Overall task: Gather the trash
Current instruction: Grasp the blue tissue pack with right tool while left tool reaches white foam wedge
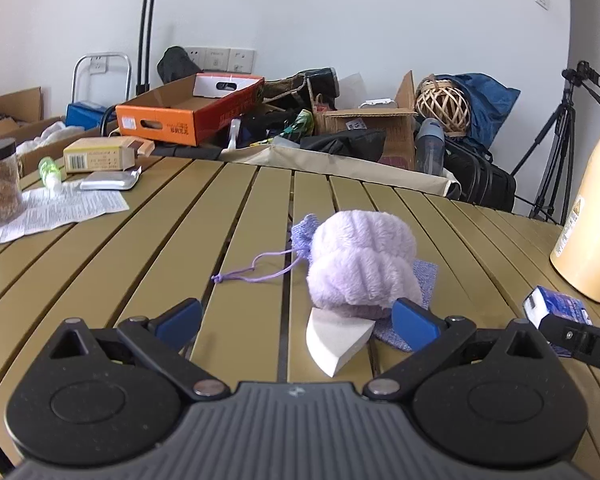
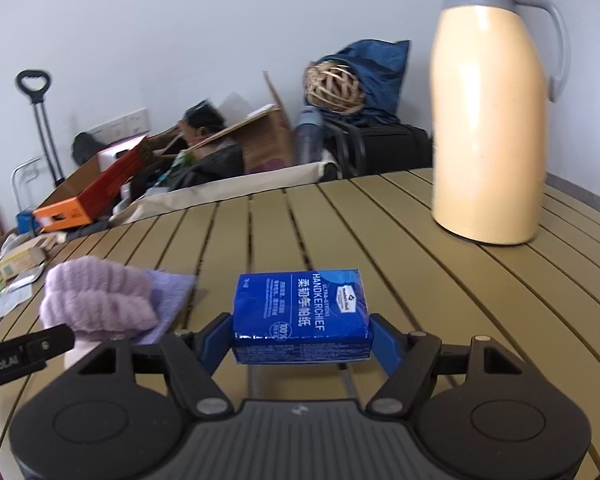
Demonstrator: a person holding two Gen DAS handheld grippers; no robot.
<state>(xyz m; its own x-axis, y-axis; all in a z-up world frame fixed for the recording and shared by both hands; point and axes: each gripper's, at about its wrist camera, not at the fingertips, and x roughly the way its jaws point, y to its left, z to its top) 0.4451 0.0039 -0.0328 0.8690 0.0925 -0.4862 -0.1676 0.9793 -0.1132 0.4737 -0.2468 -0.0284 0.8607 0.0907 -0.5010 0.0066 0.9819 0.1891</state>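
A blue foil-wrapped pack of paper handkerchiefs (image 2: 300, 316) is seen between the blue pads of the right gripper (image 2: 300, 344), low in the middle of the right wrist view. The pads appear pressed against its two short ends, so it is judged to be gripped. Whether it is lifted or rests on the slatted olive-brown table (image 2: 380, 240) cannot be told. On its wrapper "ULTRA-STRONG HANDKERCHIEF", a row of Chinese characters, a "100%" mark and a small crest logo can be read.

For the step to go well, the grip should be kept on the short ends with steady pressure, since the soft pack may buckle. The carry should be taken clear of the tall cream thermos jug with a grey lid (image 2: 488, 120), standing at about one o'clock from the pack.

At nine o'clock from the pack lies a fluffy lilac cloth bundle (image 2: 100, 300) on a lilac knitted drawstring pouch (image 2: 172, 292). In the left wrist view the left gripper (image 1: 296, 320) is held wide open, its pads apart on either side of a white wedge-shaped sponge (image 1: 336, 340) without touching it. The sponge lies at six o'clock from the bundle, tucked against its near edge.

On the other gripper's black finger, "RoboLAI" is partly legible in the right wrist view.
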